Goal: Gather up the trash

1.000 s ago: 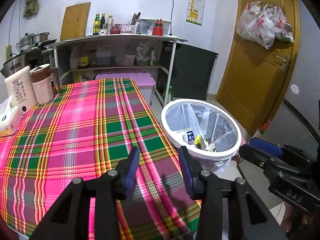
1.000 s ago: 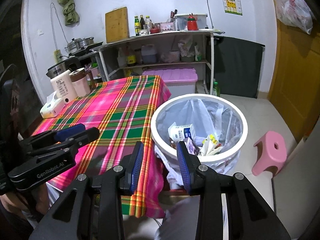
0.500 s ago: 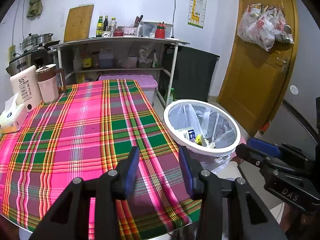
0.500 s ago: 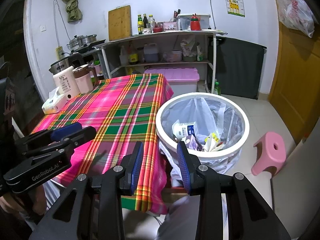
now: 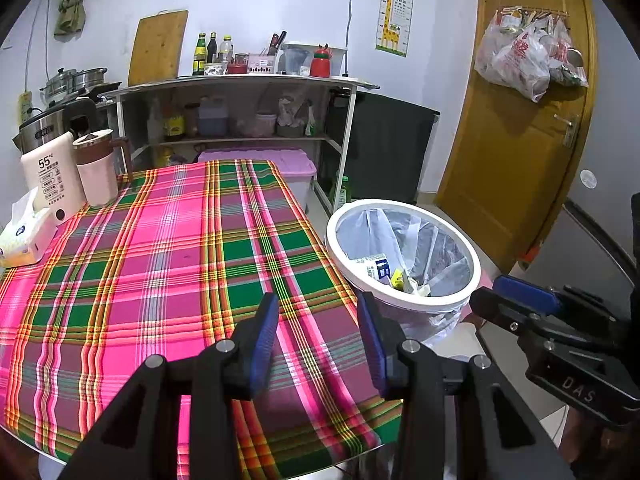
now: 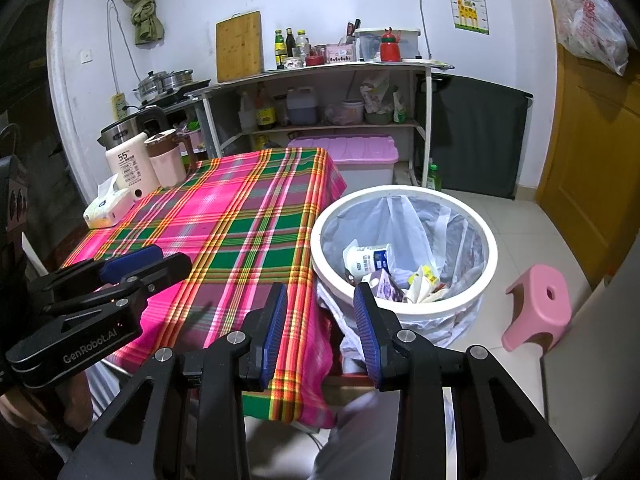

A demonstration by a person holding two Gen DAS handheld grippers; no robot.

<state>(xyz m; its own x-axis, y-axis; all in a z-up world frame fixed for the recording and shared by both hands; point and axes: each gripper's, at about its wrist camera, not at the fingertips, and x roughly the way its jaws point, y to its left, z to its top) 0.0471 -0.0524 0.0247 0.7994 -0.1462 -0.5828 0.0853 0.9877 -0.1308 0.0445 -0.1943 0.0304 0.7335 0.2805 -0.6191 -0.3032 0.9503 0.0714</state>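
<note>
With both claws held apart and empty, the left claw [image 5: 318, 344] has been drawn back from the plaid table [image 5: 160, 264] while the right claw [image 6: 320, 332] is kept off its near corner, and the trash [image 6: 384, 272] is seen inside the white bin [image 6: 404, 200] beside the table's right edge, collection being judged complete.

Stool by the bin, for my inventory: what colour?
Pink stool, clearest in the right wrist view.

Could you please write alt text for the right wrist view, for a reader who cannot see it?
The open, empty right gripper points at a white lined bin holding trash, beside a table under a plaid cloth. The left gripper hovers over the table's near corner; a pink stool stands on the floor.
</note>
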